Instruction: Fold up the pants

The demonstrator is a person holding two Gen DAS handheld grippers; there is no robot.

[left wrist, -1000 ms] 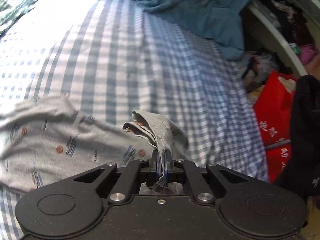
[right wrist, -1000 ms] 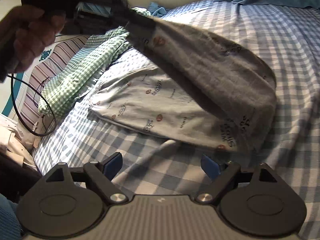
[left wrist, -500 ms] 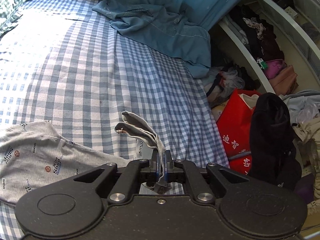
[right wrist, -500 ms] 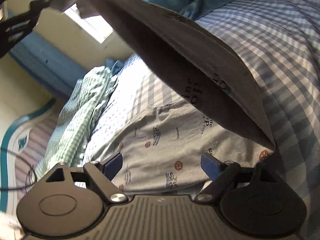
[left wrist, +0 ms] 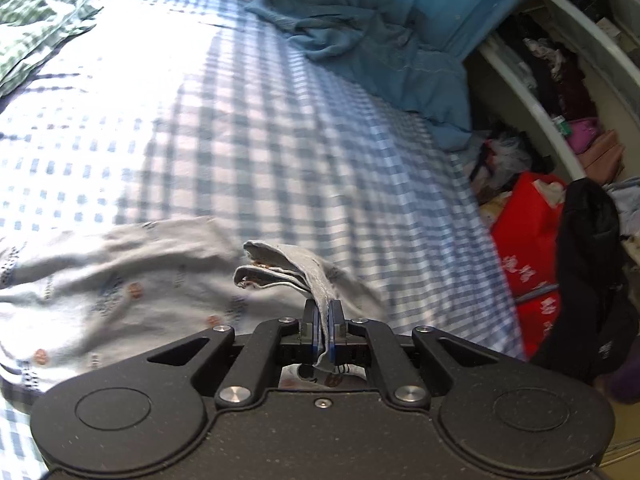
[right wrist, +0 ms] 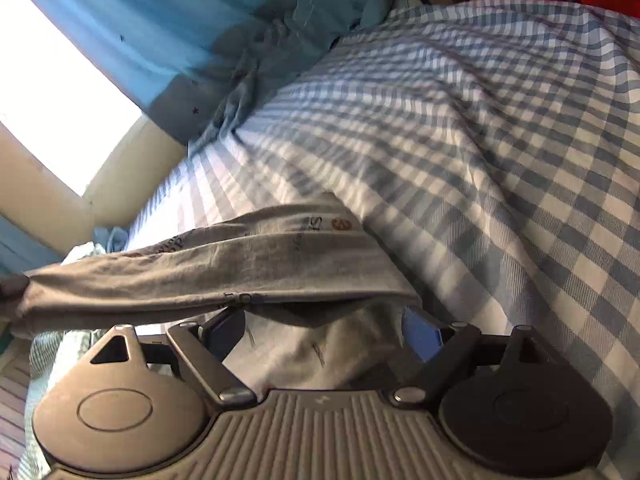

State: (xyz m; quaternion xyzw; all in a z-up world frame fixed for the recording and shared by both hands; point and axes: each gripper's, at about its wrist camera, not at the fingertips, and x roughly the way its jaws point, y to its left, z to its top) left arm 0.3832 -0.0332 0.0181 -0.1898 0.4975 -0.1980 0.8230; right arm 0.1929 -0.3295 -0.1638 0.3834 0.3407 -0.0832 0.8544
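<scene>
Grey printed pants (left wrist: 120, 280) lie across the blue checked bed sheet (left wrist: 260, 140). My left gripper (left wrist: 324, 316) is shut on a bunched edge of the pants, which stands up in folds just past the fingertips. In the right wrist view a stretch of the same pants (right wrist: 220, 268) hangs lifted and taut from the left, above more grey cloth on the bed. My right gripper (right wrist: 324, 328) is open, its blue pads (right wrist: 420, 336) spread wide close under the lifted fold, with the cloth between them but not pinched.
A crumpled blue blanket (left wrist: 380, 52) lies at the far end of the bed. A green checked pillow (left wrist: 44, 16) sits far left. Beside the bed's right edge stand a red bag (left wrist: 528, 248), a black garment (left wrist: 588, 280) and cluttered white shelves (left wrist: 560, 80). A bright window (right wrist: 52, 92) shows left.
The left gripper carried the held edge sideways over the bed, so more grey cloth lies beneath it. The right gripper rolled and sank close under the lifted fold.
</scene>
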